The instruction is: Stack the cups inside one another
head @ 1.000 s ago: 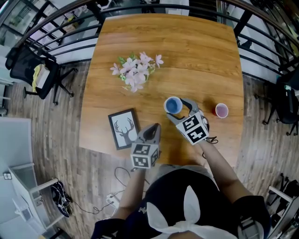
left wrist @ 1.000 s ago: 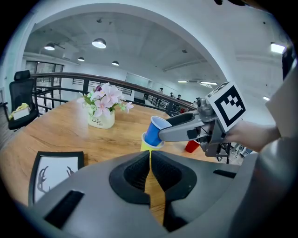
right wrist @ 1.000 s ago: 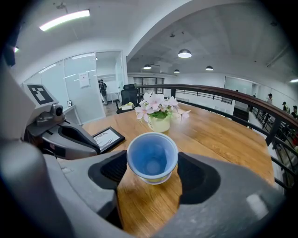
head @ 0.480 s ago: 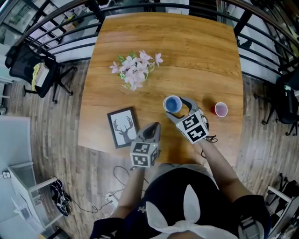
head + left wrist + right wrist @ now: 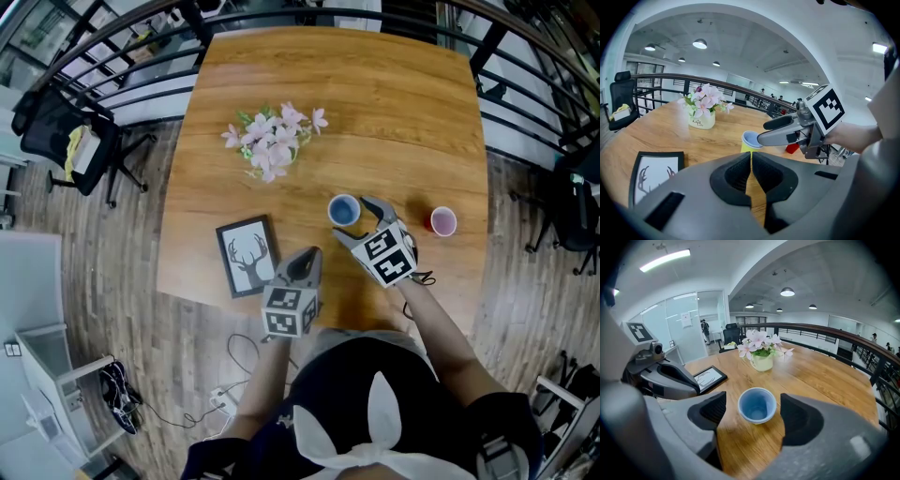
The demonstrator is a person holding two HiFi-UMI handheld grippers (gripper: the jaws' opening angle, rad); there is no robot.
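The blue cup [image 5: 757, 405] stands on the surface [image 5: 394, 112] between the jaws of your right claw [image 5: 359, 221]; they have just been opening and don't touch it. The red cup [image 5: 442, 221] sits near. Your left claw [image 5: 751, 157] is pressed together, empty.

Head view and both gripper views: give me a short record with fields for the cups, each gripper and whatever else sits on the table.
surface: wooden table
cup one: blue-lined yellow cup, upright, standing between the right gripper's jaws
cup two: small red cup, upright, apart on the right side, nothing stacked in it
right gripper: open, jaws have just been opening, pads clear of the cup
left gripper: shut, nothing held, over the table's near edge
other things: white pot of pink flowers; black-framed deer picture
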